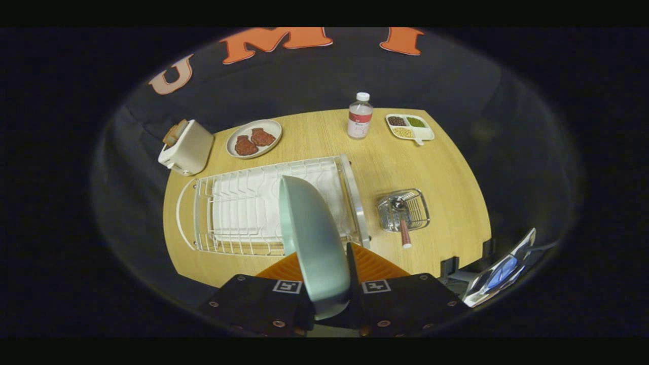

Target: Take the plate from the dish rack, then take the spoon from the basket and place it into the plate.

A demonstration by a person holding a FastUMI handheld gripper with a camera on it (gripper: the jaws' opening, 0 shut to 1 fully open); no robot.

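Above the wooden table (446, 177), tongs (330, 284) tight on upright plate (312, 238).

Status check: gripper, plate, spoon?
Gripper shut on plate, held on edge above dish rack. Spoon in basket, right of rack. Nothing blocking.

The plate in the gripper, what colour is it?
Pale grey-green, seen in the gripper view: the plate stands on edge between the fingers.
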